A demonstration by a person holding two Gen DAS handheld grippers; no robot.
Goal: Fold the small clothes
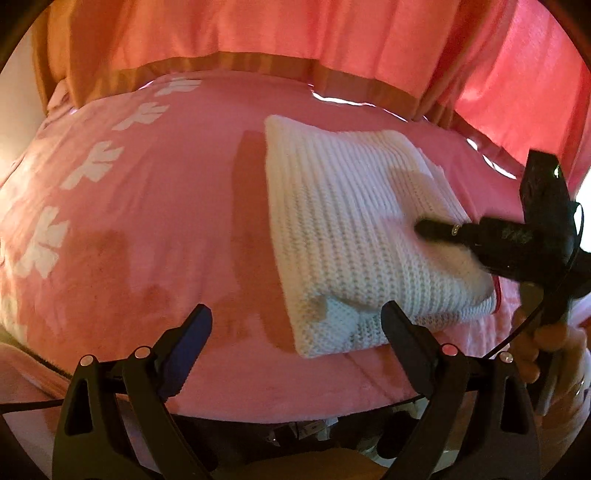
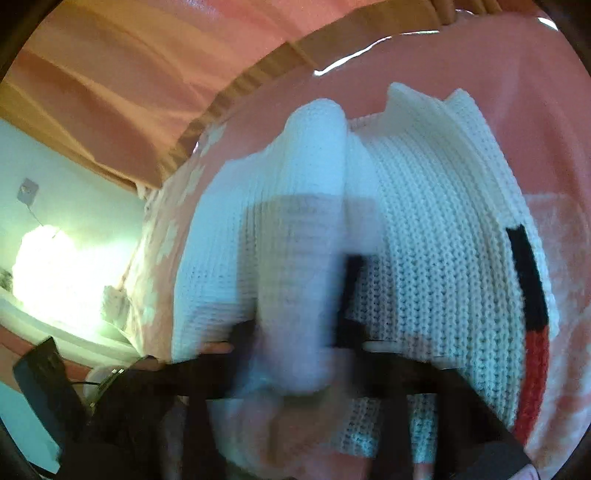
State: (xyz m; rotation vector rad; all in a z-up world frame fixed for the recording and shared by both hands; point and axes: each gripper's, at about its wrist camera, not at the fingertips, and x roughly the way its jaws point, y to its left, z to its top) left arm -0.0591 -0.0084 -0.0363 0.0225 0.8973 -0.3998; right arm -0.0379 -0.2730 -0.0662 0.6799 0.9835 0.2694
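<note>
A folded white knit sweater (image 1: 351,221) lies on a pink blanket (image 1: 147,240); its edge carries a black and red stripe (image 2: 528,295). My left gripper (image 1: 297,314) hovers open just above the sweater's near corner, with nothing between its fingers. From the right, my right gripper (image 1: 424,227) reaches onto the sweater's near right part. In the blurred right wrist view a raised fold of the white knit (image 2: 443,240) fills the gap of the right gripper (image 2: 295,306), whose jaws stand narrow and pinch it.
A pink curtain (image 1: 295,29) with a tan band hangs behind the bed. White flower prints (image 1: 92,166) run along the blanket's left side. A person's hand (image 1: 546,350) holds the right gripper's handle. A bright lamp (image 2: 48,277) glows by a pale wall.
</note>
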